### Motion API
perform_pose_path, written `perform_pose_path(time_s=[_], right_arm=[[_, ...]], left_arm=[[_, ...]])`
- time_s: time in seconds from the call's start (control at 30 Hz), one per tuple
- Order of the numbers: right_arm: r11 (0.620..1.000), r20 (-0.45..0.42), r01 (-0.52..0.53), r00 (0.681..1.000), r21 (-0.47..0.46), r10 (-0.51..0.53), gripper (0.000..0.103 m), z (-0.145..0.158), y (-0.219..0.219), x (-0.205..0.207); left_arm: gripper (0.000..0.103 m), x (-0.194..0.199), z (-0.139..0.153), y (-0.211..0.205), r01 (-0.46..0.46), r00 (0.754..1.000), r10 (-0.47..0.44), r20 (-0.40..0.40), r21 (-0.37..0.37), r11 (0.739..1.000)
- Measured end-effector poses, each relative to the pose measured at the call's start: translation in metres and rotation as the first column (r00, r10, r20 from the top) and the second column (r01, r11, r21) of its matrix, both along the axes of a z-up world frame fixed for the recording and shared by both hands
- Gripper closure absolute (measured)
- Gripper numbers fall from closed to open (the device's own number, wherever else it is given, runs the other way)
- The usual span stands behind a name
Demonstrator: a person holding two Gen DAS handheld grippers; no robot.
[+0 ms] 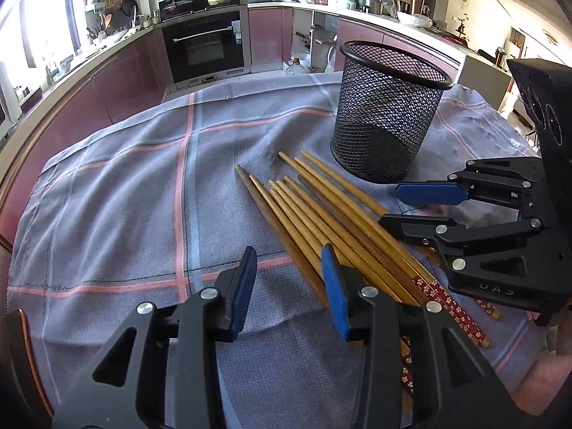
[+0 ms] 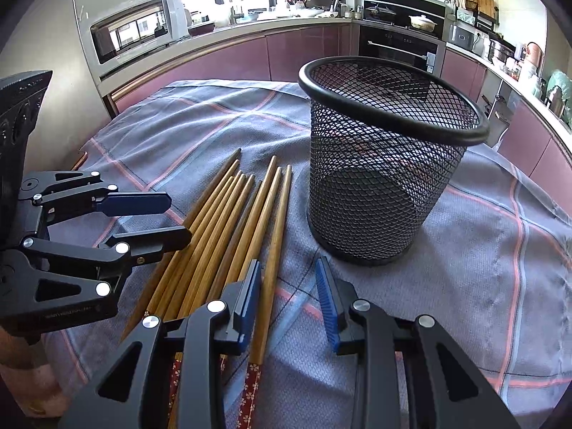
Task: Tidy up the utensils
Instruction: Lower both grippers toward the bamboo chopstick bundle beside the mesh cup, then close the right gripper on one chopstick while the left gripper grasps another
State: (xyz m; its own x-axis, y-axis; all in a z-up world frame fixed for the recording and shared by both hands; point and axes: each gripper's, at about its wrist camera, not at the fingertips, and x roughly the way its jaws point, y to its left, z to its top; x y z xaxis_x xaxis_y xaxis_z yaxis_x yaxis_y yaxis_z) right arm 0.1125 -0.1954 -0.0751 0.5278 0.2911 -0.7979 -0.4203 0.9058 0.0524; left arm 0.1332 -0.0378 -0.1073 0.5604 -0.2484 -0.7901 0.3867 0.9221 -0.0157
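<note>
chopsticks: flat on cloth, beside cup
L tongs: open, bundle at right pad
R tongs: open, one stick between

We can read very little here. On the black body of the right gripper, seen from the left wrist view, we make out raised letters that look like "D A S", low on its housing. On the left gripper, seen from the right wrist view, we see a line of small print along the lower edge of its body, too fine to read. A label on the oven door is too small for us.
</note>
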Motion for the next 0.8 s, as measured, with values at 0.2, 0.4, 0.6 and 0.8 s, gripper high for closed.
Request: perform_pose_path(time_s=[0.2, 0.4, 0.6, 0.8], right_arm=[[1.000, 0.002, -0.005, 1.000, 0.009, 0.005, 0.073, -0.001, -0.003, -0.001], [1.000, 0.003, -0.010, 1.000, 0.003, 0.010, 0.073, 0.000, -0.003, 0.000], [1.000, 0.010, -0.017, 1.000, -0.020, 0.017, 0.074, 0.001, 0.001, 0.002], [1.000, 0.005, -0.025, 1.000, 0.004, 0.025, 0.097, 0.002, 0.004, 0.003]], left_arm=[[0.066, 0.002, -0.005, 0.018, 0.000, 0.999, -0.003, -0.046, -0.064, 0.998], [0.063, 0.006, -0.005, 0.011, 0.015, 0.998, -0.016, -0.053, -0.013, 1.000], [0.085, 0.022, -0.006, 0.004, 0.004, 0.998, -0.004, -0.062, 0.006, 1.000], [0.090, 0.023, -0.005, 0.000, -0.049, 0.997, 0.048, -0.057, -0.014, 0.999]])
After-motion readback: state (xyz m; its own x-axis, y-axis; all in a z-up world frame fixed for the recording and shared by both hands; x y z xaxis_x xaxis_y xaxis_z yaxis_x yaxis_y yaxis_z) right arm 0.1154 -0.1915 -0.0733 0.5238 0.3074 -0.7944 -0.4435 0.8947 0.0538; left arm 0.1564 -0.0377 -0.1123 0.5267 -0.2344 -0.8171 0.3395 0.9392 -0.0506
